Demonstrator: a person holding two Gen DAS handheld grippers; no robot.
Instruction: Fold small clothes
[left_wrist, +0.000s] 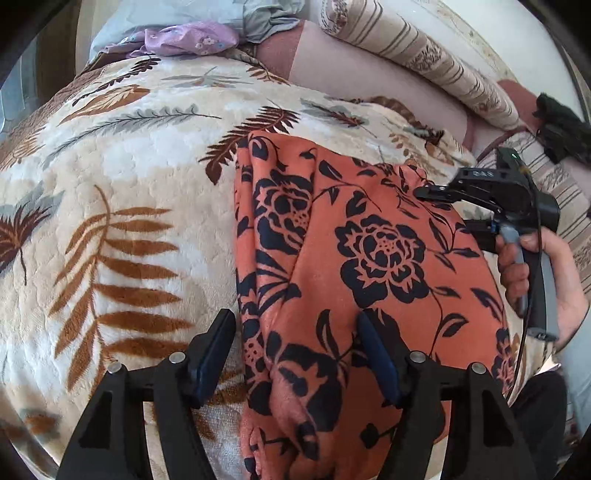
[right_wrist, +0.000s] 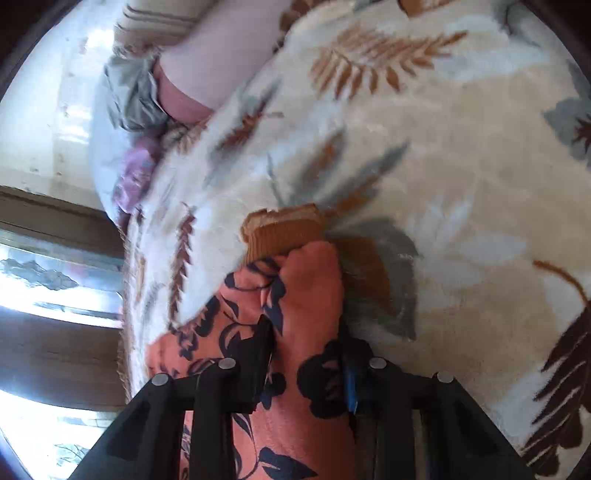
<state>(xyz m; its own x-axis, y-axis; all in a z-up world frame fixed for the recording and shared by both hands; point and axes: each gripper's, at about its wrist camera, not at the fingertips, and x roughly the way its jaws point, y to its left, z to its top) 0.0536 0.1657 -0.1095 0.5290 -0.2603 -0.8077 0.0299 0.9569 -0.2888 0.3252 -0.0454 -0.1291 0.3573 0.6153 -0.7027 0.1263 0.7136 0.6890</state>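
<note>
Left wrist view: my left hand-held gripper (left_wrist: 297, 354) stands wide open over the garment's (left_wrist: 369, 266) left edge on the blanket (left_wrist: 122, 177). My right hand-held gripper (right_wrist: 306, 354) pinches a bunched corner. Fold step under way, I judge; next, carry that corner across.

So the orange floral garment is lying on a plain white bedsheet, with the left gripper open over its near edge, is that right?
Not quite. The orange floral garment lies on a cream blanket printed with brown and grey leaves, not a plain white sheet; the left wrist view shows it. The left gripper is indeed open over the garment's near edge.
</note>
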